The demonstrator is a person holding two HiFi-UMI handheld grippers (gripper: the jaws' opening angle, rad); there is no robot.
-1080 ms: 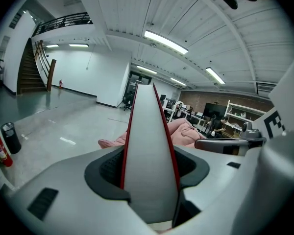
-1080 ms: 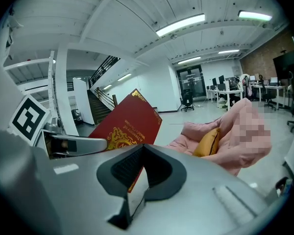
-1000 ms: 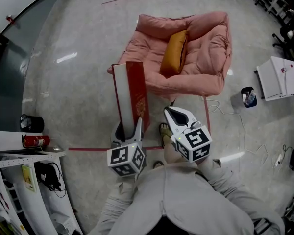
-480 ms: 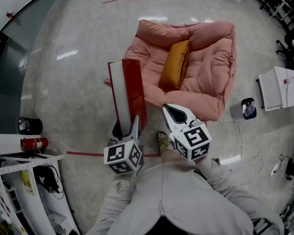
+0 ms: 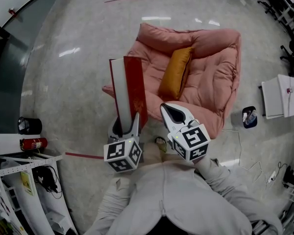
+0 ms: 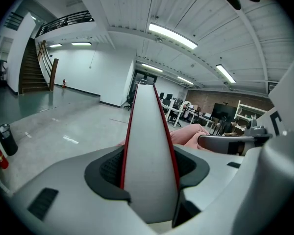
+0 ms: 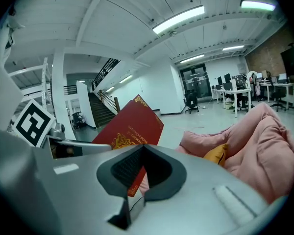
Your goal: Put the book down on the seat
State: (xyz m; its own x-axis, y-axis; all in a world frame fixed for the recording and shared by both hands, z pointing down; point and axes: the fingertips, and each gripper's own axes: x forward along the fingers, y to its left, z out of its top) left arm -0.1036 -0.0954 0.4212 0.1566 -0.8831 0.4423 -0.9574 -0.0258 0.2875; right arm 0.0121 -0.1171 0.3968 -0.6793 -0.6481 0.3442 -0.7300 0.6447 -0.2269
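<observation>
Red book [image 5: 130, 87] in left tool [image 5: 128, 125], near seat [image 5: 213, 82]

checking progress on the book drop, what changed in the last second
The person stepped closer: in the head view the pink seat now sits nearer, its front edge reaching the right gripper. The left gripper still clamps the book; the right gripper stays shut and empty.

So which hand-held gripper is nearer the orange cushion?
Right. The right hand-held gripper hovers in front of the orange cushion; the left hand-held gripper, holding the book, is farther left.
</observation>
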